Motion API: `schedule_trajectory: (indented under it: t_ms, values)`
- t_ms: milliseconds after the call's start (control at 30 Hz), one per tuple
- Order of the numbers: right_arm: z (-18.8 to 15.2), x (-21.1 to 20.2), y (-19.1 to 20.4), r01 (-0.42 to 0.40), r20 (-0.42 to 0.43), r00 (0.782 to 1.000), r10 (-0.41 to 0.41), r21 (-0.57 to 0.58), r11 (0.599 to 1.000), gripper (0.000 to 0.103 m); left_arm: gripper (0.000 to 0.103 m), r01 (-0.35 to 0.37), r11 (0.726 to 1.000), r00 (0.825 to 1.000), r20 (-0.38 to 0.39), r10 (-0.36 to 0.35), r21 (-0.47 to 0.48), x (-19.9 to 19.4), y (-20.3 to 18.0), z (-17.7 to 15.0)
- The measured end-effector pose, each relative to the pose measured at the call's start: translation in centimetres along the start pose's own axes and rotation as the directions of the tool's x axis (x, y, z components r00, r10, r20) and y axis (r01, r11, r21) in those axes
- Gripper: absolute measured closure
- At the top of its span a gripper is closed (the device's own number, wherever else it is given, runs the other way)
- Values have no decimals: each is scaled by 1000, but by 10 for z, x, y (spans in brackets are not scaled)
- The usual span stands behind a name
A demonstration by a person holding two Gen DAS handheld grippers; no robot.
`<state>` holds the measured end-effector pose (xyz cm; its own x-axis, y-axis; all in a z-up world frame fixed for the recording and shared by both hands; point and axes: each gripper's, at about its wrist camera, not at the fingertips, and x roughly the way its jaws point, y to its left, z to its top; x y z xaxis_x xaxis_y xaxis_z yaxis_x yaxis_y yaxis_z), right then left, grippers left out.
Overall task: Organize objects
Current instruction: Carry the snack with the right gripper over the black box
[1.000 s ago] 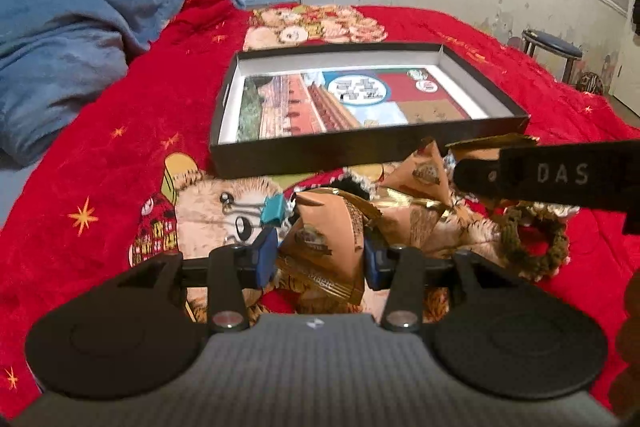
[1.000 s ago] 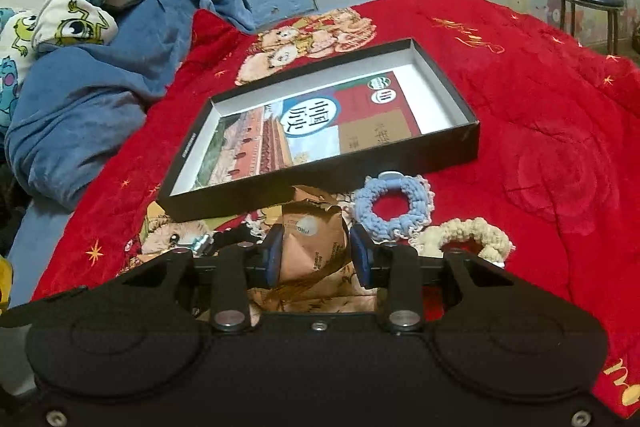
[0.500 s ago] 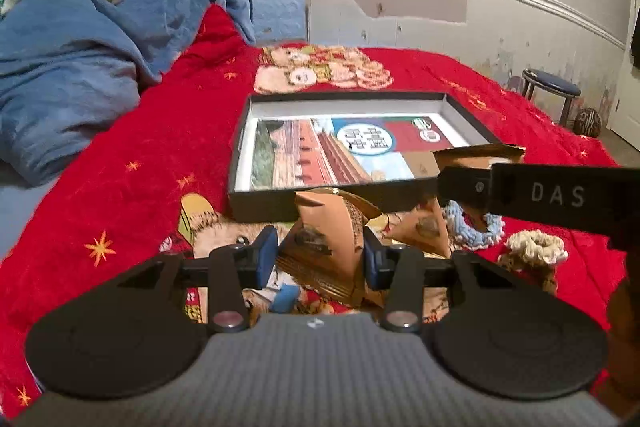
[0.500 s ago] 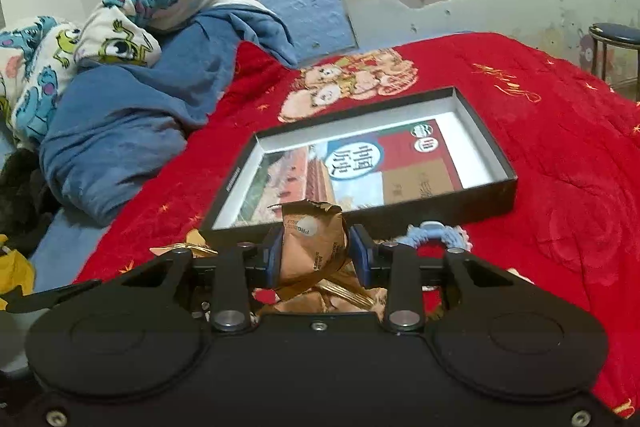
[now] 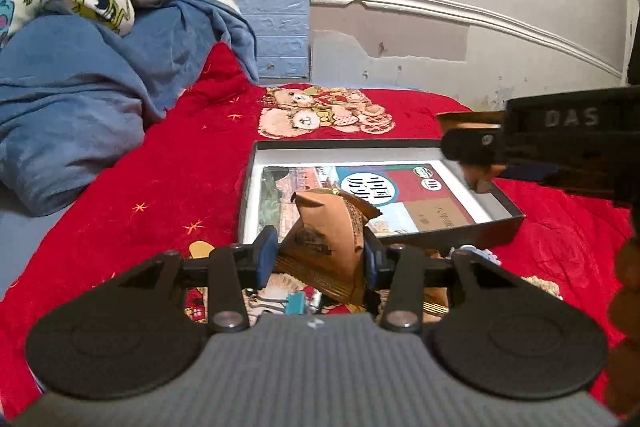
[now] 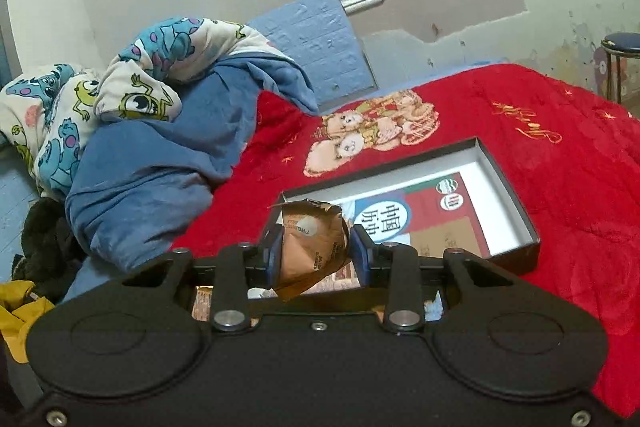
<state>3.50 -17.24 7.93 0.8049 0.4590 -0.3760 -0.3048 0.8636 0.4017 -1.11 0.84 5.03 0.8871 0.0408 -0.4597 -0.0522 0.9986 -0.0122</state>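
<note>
red bedspread (image 5: 168, 163) under an open black box (image 5: 496, 227); left gripper (image 5: 318, 261) and right gripper (image 6: 316, 253) each pinch a brown packet.

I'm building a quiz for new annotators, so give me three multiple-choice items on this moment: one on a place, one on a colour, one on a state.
1. Where does the open black box lie?
A. on the red bedspread
B. on the stool
C. on the blue blanket

2. What colour are the packets in the grippers?
A. green
B. brown
C. white

3. What state is the left gripper in?
A. open and empty
B. shut on a binder clip
C. shut on a packet

Key:
1 A: red bedspread shows on every side of the box.
2 B: the left packet and the right packet are both brown wrappers.
3 C: its blue pads press the left packet from both sides, as the right gripper does its own.
</note>
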Motion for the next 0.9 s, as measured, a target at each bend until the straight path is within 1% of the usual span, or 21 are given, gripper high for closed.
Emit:
schedule_trajectory:
  t_ms: [67, 167, 233, 300, 400, 467, 567, 633, 667, 733, 800, 833, 900]
  values:
    - [5, 2, 0, -4, -7, 1000, 4, 6, 1000, 69, 56, -14, 1000, 1000, 9, 14, 18, -1, 4, 4]
    - [14, 4, 2, -1, -16, 1000, 0, -4, 1000, 69, 56, -20, 1000, 999, 48, 20, 10, -4, 12, 14]
    - [21, 5, 3, -1, -23, 1000, 1, 9, 1000, 69, 56, -1, 1000, 997, 72, 2, -15, -2, 20, 25]
    - [33, 14, 3, 18, -65, 998, -15, 51, 999, 69, 56, 37, 998, 995, 92, -32, -55, 2, 28, 37]
    - [49, 32, 0, 39, -110, 994, -27, 111, 993, 69, 56, 54, 997, 992, 116, -47, -60, 8, 34, 52]
    - [56, 46, -2, 46, -130, 991, -30, 123, 991, 69, 56, 70, 995, 990, 129, -62, -65, 21, 39, 62]
    - [66, 74, -2, 86, -145, 987, -67, 133, 987, 69, 56, 73, 994, 991, 115, -64, -82, 48, 43, 74]
    - [68, 92, -7, 97, -147, 986, -73, 161, 982, 69, 56, 73, 987, 992, 110, -57, -142, 64, 48, 72]
    - [67, 101, -11, 105, -147, 986, -79, 175, 979, 69, 56, 84, 982, 993, 96, -68, -167, 72, 51, 69]
    - [62, 119, -18, 105, -162, 984, -72, 203, 974, 69, 56, 85, 983, 994, 76, -73, -165, 82, 50, 59]
    - [53, 136, -23, 81, -189, 981, -39, 221, 972, 69, 56, 60, 989, 997, 48, -54, -131, 92, 48, 51]
    - [47, 141, -24, 72, -200, 979, -27, 221, 973, 69, 56, 50, 990, 998, 36, -46, -134, 96, 49, 48]
    - [35, 151, -24, 88, -229, 973, -39, 208, 974, 69, 56, 47, 987, 999, 15, -45, -154, 103, 54, 41]
